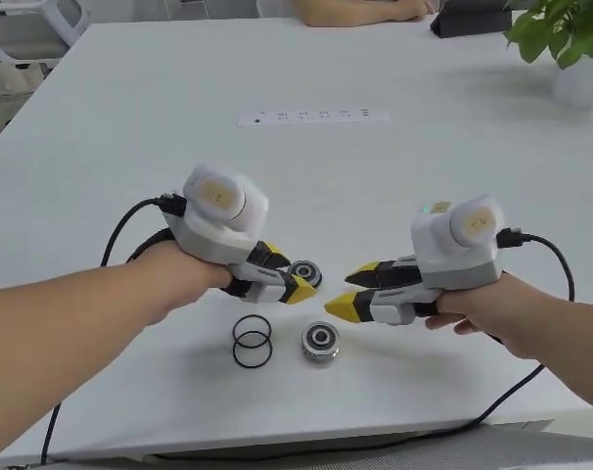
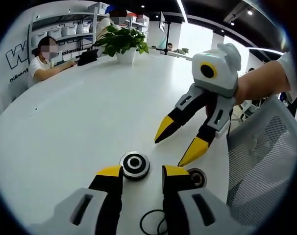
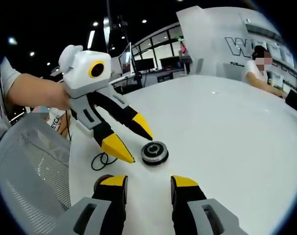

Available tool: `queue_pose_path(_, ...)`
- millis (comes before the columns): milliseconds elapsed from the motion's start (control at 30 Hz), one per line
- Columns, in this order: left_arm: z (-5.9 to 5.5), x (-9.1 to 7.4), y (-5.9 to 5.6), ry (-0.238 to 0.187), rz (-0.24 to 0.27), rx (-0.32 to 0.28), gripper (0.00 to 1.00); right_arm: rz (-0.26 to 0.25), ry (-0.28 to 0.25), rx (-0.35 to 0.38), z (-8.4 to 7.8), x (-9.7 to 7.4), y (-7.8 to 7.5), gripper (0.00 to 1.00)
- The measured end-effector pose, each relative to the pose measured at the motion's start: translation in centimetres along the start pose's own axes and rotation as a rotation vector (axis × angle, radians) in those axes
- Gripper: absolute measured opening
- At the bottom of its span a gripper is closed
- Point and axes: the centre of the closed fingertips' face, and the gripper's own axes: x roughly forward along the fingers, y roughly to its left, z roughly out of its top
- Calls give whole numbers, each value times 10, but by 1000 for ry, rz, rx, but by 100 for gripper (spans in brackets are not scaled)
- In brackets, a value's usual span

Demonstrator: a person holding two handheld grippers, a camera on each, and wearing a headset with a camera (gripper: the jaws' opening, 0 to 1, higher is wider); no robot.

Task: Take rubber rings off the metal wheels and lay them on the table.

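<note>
Two loose black rubber rings point(image 1: 252, 343) lie overlapping on the white table point(image 1: 404, 166), also seen as the rings point(image 2: 156, 223) and the rings point(image 3: 102, 160). A bare-looking metal wheel point(image 1: 320, 340) lies right of them. A second wheel point(image 1: 304, 272) with a dark rim lies flat just past my left gripper point(image 1: 289, 272), which is open. In the left gripper view this wheel point(image 2: 135, 165) sits just ahead of the gap of the left gripper point(image 2: 141, 171). My right gripper point(image 1: 347, 289) is open and empty, pointing left at the same wheel point(image 3: 154, 152).
A white power strip point(image 1: 311, 117) lies mid-table. A potted plant point(image 1: 561, 39) stands at the far right, and a person's arms point(image 1: 360, 10) rest at the far end. Black cables point(image 1: 111, 245) trail from both grippers. The table's near edge point(image 1: 277, 446) is close.
</note>
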Motion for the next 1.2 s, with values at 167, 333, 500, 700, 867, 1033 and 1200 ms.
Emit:
queue_pose_path(167,0,4,2,1,-2,-9,22,0,4,1,-2,0,-1,33)
queue_pose_path(333,0,5,4,-1,-1,-9,19,-1,7,1,-3,0,-1,33)
queue_pose_path(500,0,5,5,-5,3,-23,15,1,5,3,-2,1,-2,33)
queue_pose_path(700,1,4,8,-3,27,-28,9,4,4,2,-1,2,0,33)
queue_pose_path(867,0,6,9,5,48,1,7,4,3,-2,0,3,-1,33)
queue_pose_path(1033,0,7,7,20,66,73,7,-2,0,-7,2,5,-1,32)
queue_pose_path(1200,1,6,7,26,70,67,7,-8,-3,-21,8,11,-5,30)
